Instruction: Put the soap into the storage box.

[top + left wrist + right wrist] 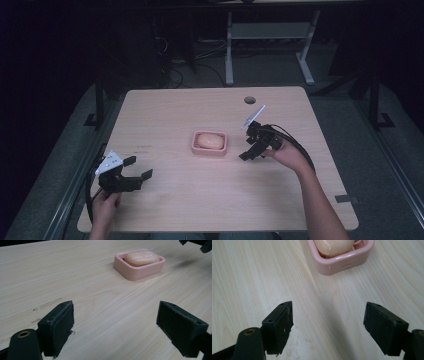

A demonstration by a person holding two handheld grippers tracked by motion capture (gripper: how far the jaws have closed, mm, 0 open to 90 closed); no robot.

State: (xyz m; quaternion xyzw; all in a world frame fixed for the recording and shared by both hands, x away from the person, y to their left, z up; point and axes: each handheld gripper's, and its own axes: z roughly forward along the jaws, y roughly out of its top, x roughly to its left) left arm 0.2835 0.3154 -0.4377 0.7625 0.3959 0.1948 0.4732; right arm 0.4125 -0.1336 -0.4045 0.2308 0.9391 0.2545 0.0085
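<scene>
A pink soap dish [210, 143] sits near the middle of the bench [175, 210], with a pale bar of soap [210, 140] lying inside it. The soap's long axis runs along the dish's longer side, roughly left to right in the high view.

The right gripper [253, 150] is just beside the dish, off its right end, fingers [280, 326] spread wide apart and holding nothing. In the right gripper view the dish [342, 258] lies straight ahead of the fingers, slightly off-centre, with bare wood between them.

The left gripper [138, 169] is well apart from the dish, off toward its near-left, also spread wide and empty. In the left gripper view the dish [139, 265] is far ahead and to one side.

The right hand is clearly the nearer one. Judging by its aim, a reach for the soap [333, 246] or the dish would come from the dish's right end, so the fingers would need to close across the short side.
</scene>
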